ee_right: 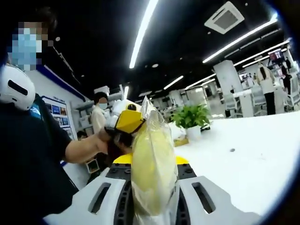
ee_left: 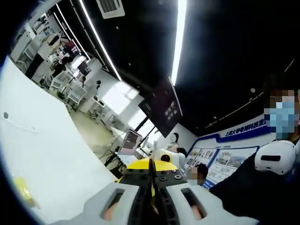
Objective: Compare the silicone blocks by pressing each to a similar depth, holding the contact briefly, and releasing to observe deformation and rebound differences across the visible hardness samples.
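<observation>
Bagged yellow silicone block (ee_right: 152,173), frame centre, is clamped in right gripper (ee_right: 151,197) for transfer; left gripper (ee_left: 152,187) jaws together.

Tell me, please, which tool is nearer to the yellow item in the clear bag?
Right. The right tool is shut on the bagged yellow item, which rises between its jaws. The left tool sits just beyond the bag's top.

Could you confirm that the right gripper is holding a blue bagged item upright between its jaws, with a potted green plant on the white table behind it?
One detail is off: the bagged item is yellow, not blue. The right gripper view shows it in clear plastic, upright between the jaws of the right gripper. The potted green plant does stand on the white table behind it.
</observation>
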Demonstrator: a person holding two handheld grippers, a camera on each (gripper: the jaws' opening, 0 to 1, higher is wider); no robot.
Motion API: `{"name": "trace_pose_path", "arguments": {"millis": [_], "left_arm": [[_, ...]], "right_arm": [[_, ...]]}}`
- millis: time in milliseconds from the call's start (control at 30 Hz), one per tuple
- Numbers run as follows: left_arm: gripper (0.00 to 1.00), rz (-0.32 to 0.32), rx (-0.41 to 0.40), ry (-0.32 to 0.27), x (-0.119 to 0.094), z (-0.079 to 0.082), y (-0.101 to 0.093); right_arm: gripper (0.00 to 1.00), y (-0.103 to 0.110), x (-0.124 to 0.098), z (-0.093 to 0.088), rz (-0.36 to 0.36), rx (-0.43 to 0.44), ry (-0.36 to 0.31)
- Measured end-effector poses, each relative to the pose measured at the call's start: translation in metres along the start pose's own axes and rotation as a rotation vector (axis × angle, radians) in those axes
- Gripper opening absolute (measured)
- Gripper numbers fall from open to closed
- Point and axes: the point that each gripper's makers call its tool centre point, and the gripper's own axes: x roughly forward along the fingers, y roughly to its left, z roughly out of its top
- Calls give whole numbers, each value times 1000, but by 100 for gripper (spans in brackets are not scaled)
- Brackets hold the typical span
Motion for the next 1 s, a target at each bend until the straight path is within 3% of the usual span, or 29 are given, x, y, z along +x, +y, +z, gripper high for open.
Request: {"name": "trace_pose_path", "arguments": {"millis": [167,567,867,1000], "left_arm": [[0,8,18,20,-3,-4,2],[0,18,58,30,-3,-3,3],[0,35,59,5,0,2,2],[0,36,55,6,2,1,2]], "right_arm": [[12,5,0,-7,17,15,40],[11,1,0,-8,8,-10,49],[17,-1,-2,-3,4,54,20],[22,-5,-4,-3,-23,-2,9]]}}
